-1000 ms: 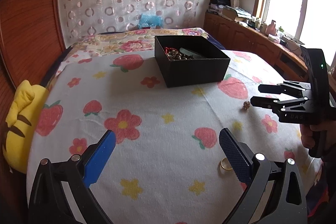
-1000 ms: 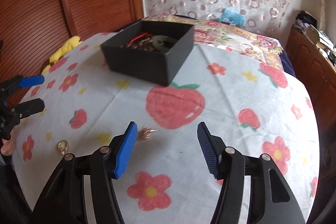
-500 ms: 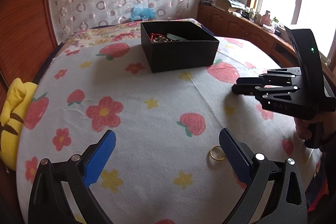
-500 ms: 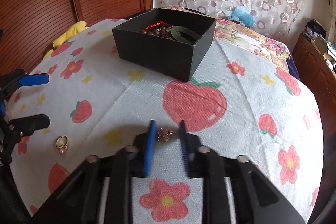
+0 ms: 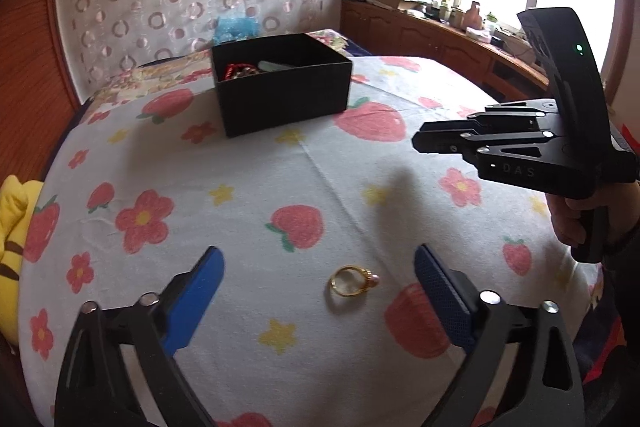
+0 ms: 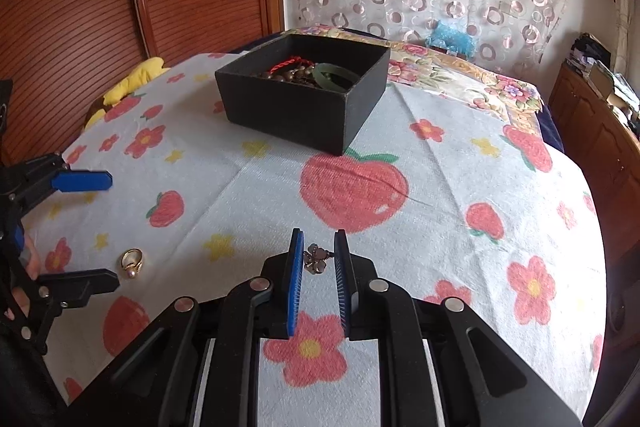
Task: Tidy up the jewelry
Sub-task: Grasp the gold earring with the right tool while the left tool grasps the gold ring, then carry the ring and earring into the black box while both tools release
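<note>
Pinching one small flower-shaped earring (image 6: 316, 259) between the right gripper (image 6: 318, 255) pads, I am keeping it lifted for the one black box (image 6: 304, 107), which is already holding beads. My left gripper (image 5: 316, 291) is spread around one gold ring (image 5: 352, 281) lying on the cloth.

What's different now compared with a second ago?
The right gripper closed its wide-open fingers on the small flower-shaped earring and now pinches it. The left gripper moved over the gold ring, which now lies between its open fingers. The black box stayed put on the cloth.
</note>
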Available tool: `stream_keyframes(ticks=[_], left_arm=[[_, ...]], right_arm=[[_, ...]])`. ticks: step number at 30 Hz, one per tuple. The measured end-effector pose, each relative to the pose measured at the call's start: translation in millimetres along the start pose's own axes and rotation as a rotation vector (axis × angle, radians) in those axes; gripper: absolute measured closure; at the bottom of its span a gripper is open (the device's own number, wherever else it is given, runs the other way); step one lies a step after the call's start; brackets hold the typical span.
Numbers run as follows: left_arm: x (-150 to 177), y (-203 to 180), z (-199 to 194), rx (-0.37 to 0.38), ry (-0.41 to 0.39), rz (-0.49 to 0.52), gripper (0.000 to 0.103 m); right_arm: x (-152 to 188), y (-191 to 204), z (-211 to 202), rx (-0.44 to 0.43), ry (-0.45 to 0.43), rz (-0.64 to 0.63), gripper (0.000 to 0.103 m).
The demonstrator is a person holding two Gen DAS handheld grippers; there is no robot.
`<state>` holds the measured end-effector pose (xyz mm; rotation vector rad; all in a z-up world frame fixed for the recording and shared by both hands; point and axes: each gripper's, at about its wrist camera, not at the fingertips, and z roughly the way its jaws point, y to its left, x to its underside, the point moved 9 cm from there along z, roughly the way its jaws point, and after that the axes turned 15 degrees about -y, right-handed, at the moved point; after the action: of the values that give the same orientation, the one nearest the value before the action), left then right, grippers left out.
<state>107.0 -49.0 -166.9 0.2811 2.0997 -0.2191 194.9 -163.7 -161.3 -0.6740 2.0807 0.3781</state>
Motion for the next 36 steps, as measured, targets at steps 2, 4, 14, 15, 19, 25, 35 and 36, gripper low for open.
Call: stream_keyframes(ticks=[2,4,14,15,19,25,35,36], left_arm=[[3,-4,2,0.009,0.015,0.010,0.035],[7,-8,4,0.016,0.032,0.022,0.044],[16,-14,6,0.009,0.059,0.071,0.079],[16,-15,6,0.011,0.059,0.071,0.079],[13,-11,6,0.011,0.052,0.060,0.079],[-3,-1,0,-0.007,0.010,0.051,0.079],[-47,17,-2,-0.029,-0.074,0.047,0.079],[-52,19,0,-0.031,-0.081,0.049,0.079]], right_arm=[[-1,-1,-3,-0.001,-0.005,0.004,0.086],[-1,0,-5,-0.003,-0.008,0.006,0.086],[-4,6,-9,-0.013,-0.017,-0.002,0.086],[-4,6,-9,-0.014,-0.018,-0.003,0.086],[-8,7,-8,-0.014,-0.023,-0.004,0.086],[-29,5,-3,-0.010,-0.052,0.005,0.086],[-84,-1,23,-0.019,-0.104,0.040,0.086],[-89,-2,27,-0.021,-0.107,0.045,0.086]])
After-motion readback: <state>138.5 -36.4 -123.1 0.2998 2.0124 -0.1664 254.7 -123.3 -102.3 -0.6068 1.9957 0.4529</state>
